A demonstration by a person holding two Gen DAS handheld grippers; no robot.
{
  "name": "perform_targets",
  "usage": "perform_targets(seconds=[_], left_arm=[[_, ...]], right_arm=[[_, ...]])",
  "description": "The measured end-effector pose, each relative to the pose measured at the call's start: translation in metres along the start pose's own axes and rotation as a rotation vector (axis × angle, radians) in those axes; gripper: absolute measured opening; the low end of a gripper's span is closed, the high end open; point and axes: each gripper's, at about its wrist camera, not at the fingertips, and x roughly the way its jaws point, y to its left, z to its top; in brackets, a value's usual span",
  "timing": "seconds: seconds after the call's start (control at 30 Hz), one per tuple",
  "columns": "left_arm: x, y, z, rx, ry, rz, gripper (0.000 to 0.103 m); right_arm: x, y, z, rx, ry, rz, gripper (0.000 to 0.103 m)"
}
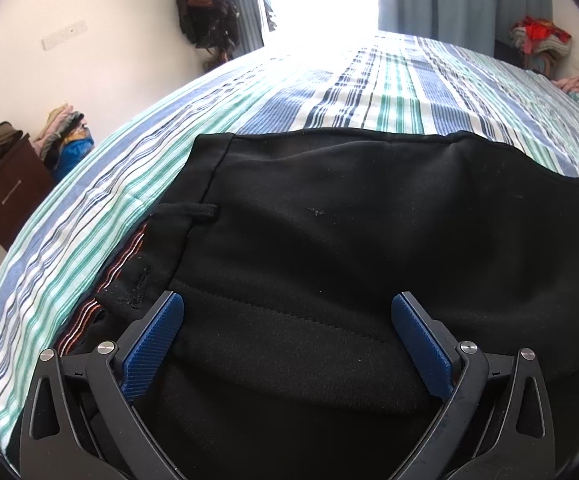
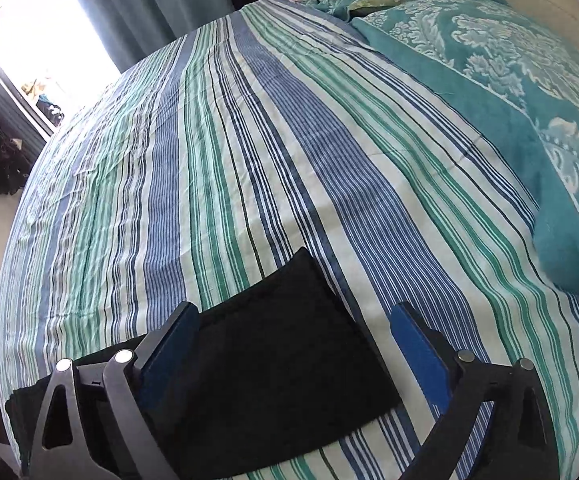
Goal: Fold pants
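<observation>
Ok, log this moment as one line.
task: fold pants | pants: black, flat on striped bed | left gripper: open over pants | right gripper: open over pants end | fold: not finished

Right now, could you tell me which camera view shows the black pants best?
The left wrist view: the black pants fill it, with seams and a cord loop visible. The right wrist view catches only one end lying on the striped sheet.

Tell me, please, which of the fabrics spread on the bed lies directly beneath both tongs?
The black pants, plain and dark; the striped sheet and teal patterned blanket lie farther off.
</observation>
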Motion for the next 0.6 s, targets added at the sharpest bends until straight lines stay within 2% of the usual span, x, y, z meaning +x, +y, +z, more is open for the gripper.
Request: perform_targets(seconds=[0.07, 0.13, 0.2, 0.23, 0.3, 0.4, 0.5, 0.6], left_arm=[[0.001, -0.001, 0.000, 0.001, -0.002, 0.003, 0.102], [0.001, -0.001, -0.001, 0.001, -0.004, 0.004, 0.102], [0.002, -0.002, 0.000, 0.003, -0.004, 0.005, 0.102], [0.002, -0.002, 0.000, 0.004, -0.003, 0.006, 0.102], [0.002, -0.002, 0.000, 0.004, -0.001, 0.007, 0.102], [0.002, -0.002, 0.002, 0.006, 0.003, 0.008, 0.102], [0.002, -0.003, 0.002, 0.010, 0.008, 0.015, 0.102], [0.001, -0.004, 0.004, 0.015, 0.016, 0.021, 0.102]], right_arm=[[0.025, 0.006, 0.008, -0.041, 0.049, -0.075, 0.078], [0.043, 0.005, 0.007, -0.039, 0.068, -0.090, 0.074], [0.049, 0.000, -0.001, -0.001, 0.061, -0.034, 0.032], [0.043, -0.001, -0.006, 0.007, 0.031, -0.051, 0.006], [0.017, 0.000, -0.019, 0.013, -0.056, -0.003, 0.006], [-0.049, 0.011, -0.060, -0.057, -0.178, 0.051, 0.006], [-0.126, 0.012, -0.137, -0.089, -0.299, 0.089, 0.006], [-0.168, -0.018, -0.238, 0.053, -0.322, 0.086, 0.006]])
